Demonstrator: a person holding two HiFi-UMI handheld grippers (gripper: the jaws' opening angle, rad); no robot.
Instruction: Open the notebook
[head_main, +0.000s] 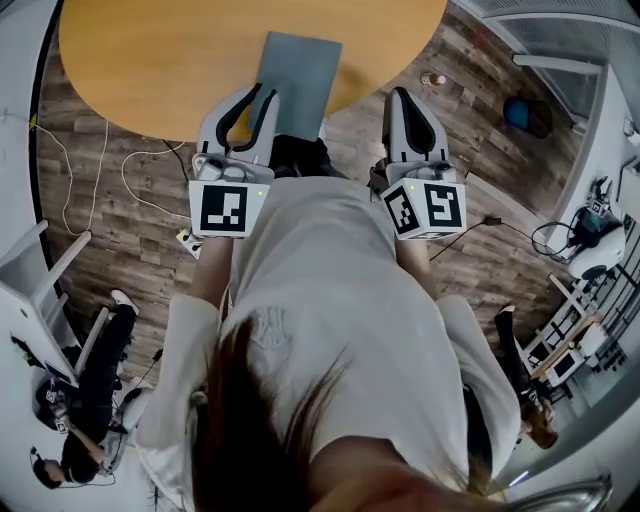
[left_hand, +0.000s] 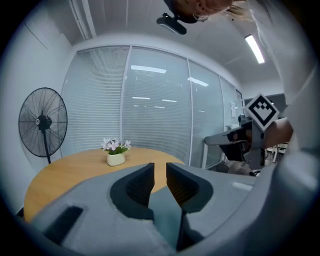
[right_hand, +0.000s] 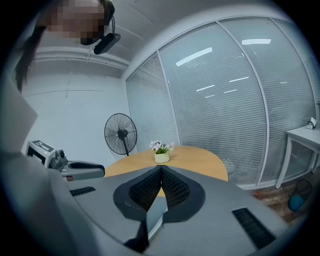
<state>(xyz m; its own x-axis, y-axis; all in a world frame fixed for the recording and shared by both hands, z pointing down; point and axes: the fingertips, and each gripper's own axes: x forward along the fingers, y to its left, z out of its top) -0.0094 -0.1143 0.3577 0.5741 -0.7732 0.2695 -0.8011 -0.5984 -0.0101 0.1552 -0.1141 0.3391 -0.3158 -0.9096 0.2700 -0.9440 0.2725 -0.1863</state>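
Your hair and pale shirt (head_main: 330, 300) fill the lower half of the head view, and just past them sit the two marker cubes, one on each pair of tongs.

Your left tongs (head_main: 258, 95) reach over the near edge of the round wooden surface (head_main: 150, 60), with their tips over the near left corner of the notebook (head_main: 298, 80). In the left gripper view these tongs (left_hand: 160, 167) stand narrowly apart. Nothing sits between the pads, and the grey-green cover shows below through the gap. Whether a pad touches the cover cannot be told.

Your right tongs (head_main: 402, 95) hang off the surface's edge, over the wood-plank floor (head_main: 470, 90) and just to the right of the notebook. In the right gripper view the right tongs (right_hand: 161, 169) are closed, the tips meeting and gripping nothing.

The notebook lies flat and closed at the near edge of the surface, between the two tongs. Its near end is hidden behind your body.

Farther back on the surface stands a small white pot of flowers (left_hand: 115, 158). A standing fan (left_hand: 43, 121) is beside the surface, in front of the blinds.
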